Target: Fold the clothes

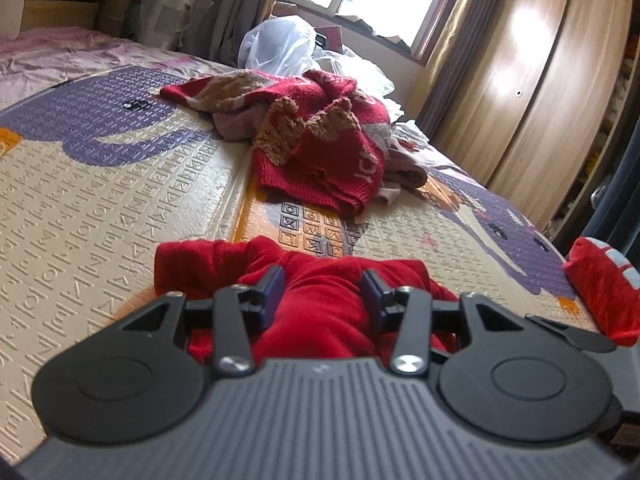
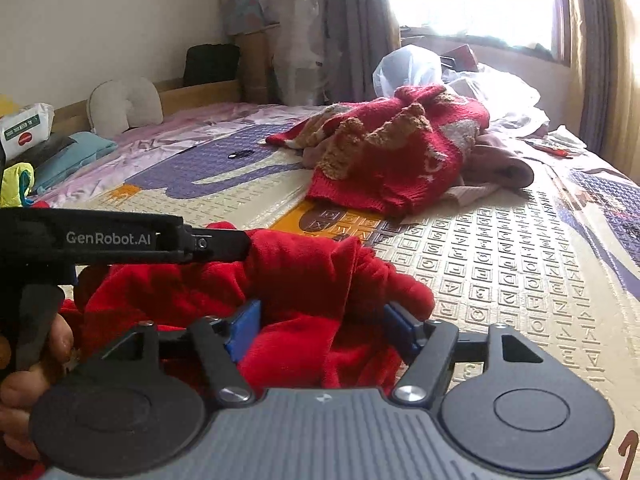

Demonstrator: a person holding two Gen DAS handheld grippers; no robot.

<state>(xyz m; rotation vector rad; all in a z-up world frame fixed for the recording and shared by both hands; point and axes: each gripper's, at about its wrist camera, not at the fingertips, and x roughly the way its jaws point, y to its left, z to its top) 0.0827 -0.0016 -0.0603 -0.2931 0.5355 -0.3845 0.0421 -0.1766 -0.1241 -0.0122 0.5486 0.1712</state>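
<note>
Red fleece garment (image 1: 320,304), bunched at mat's (image 1: 120,208) near edge: pinched by left gripper (image 1: 323,286); right gripper (image 2: 320,328) spread (fabric between); knitted red sweater (image 2: 392,152) beyond.

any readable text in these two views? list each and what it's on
"GenRobot.AI": white lettering on the side of the left gripper, seen in the right wrist view.
White letters knitted into the red sweater: partly folded under, not readable as a word.
White packet at the far left: print too small to read.
Play mat: embossed symbols, no words.
</note>
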